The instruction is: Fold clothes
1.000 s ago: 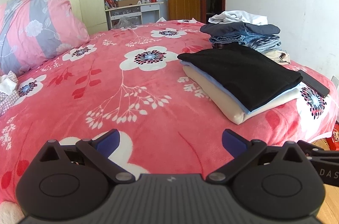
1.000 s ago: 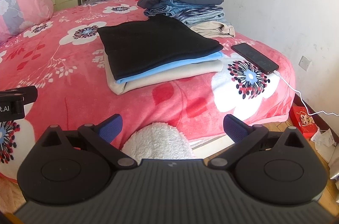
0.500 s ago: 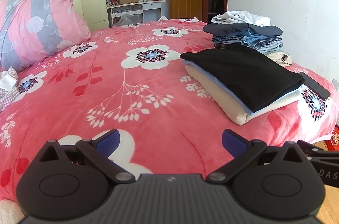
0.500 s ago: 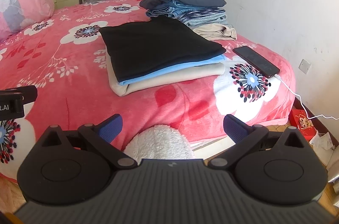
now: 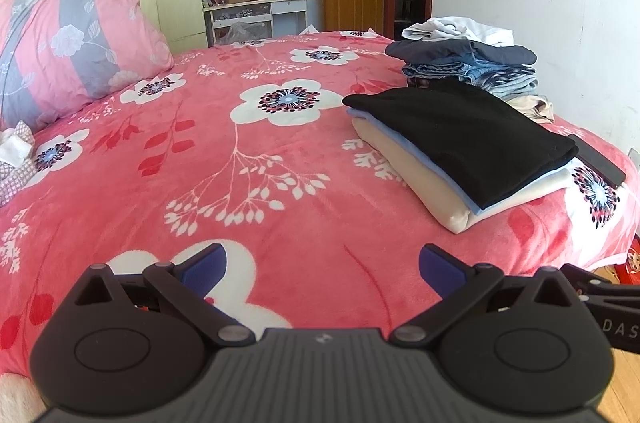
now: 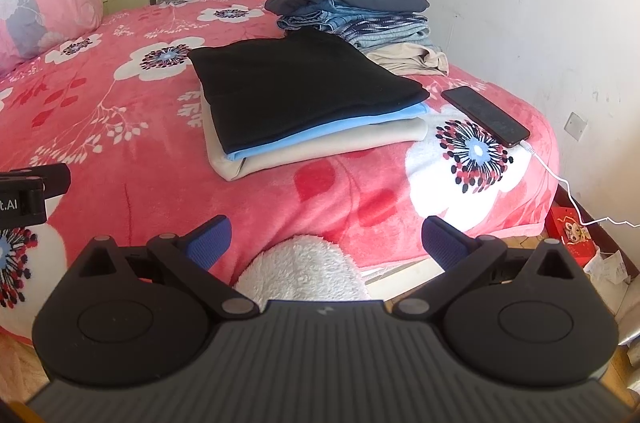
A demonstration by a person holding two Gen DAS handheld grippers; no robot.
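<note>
Both claws are held low at the near edge of the bed [image 5: 248, 159], and each one has its fingers spread wide apart with nothing between them: the left claw [image 5: 320, 267] over the pink flowered blanket, the right claw [image 6: 326, 239] just in front of the mattress edge.

On the right half of the bed lies a neat folded stack [image 6: 304, 103], black on top, then light blue, then beige. Behind it, near the wall, sits a looser pile of clothes [image 6: 352, 11], with jeans and a crumpled white garment [image 5: 456, 29] on top. A phone [image 6: 484, 115] lies just beside the folded stack.

I think the next piece must come from that far pile. The white garment looks light and soft and would hang limp, so it is better to pinch it at two edges or corners. The jeans look heavier and stiffer, and I would take them at the waistband.
</note>
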